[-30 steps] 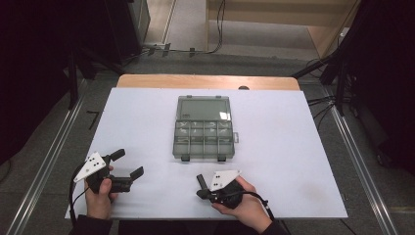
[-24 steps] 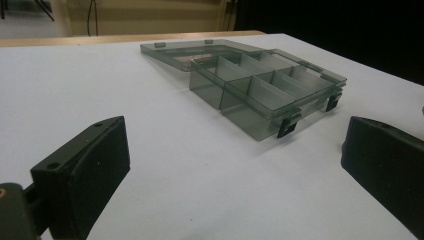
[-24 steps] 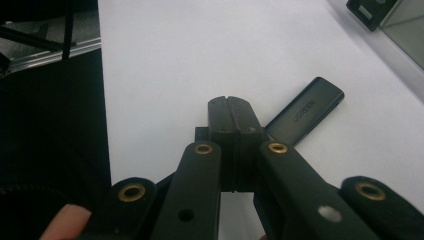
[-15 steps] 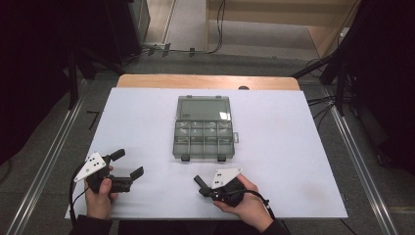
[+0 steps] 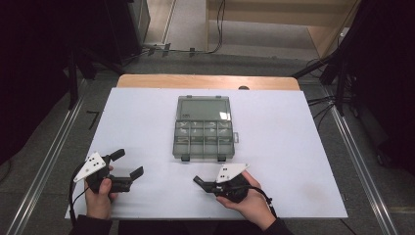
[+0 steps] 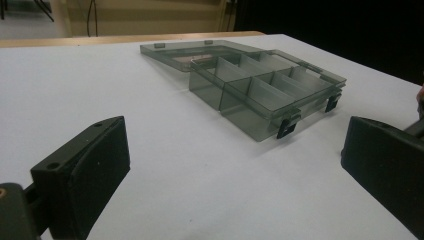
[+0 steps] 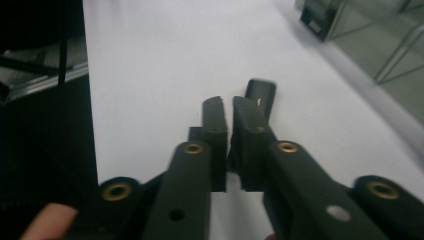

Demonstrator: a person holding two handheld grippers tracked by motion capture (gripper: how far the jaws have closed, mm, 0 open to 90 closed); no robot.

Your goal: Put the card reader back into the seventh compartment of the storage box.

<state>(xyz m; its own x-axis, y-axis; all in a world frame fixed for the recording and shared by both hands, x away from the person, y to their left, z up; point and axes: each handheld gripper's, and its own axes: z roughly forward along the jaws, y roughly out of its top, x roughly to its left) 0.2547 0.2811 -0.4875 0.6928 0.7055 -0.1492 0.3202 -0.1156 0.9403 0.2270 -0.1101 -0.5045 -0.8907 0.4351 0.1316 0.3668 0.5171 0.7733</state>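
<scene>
A smoky grey clear compartment box (image 5: pixel 203 139) lies in the middle of the white sheet, its lid (image 5: pixel 203 108) folded flat behind it and two black latches on its near edge. My left gripper (image 5: pixel 128 163) rests at the near left, open wide with nothing between its jaws. The left gripper view looks between these jaws (image 6: pixel 235 165) at the box (image 6: pixel 265 90). My right gripper (image 5: pixel 195 179) lies near the front edge, pointing left. Its jaws (image 7: pixel 227 102) have just been opening and stand a narrow slit apart, with nothing between them. The box's corner (image 7: pixel 395 45) is at that view's upper right.
The white sheet (image 5: pixel 293 147) covers a wooden table whose back edge (image 5: pixel 205 81) shows behind it. Metal rails (image 5: pixel 357 161) run along both sides on the floor. Cables (image 5: pixel 215 29) lie on the floor beyond the table.
The right gripper's jaws have parted from shut to a thin slit, and the hand has shifted slightly. The left gripper and the box have not moved.
</scene>
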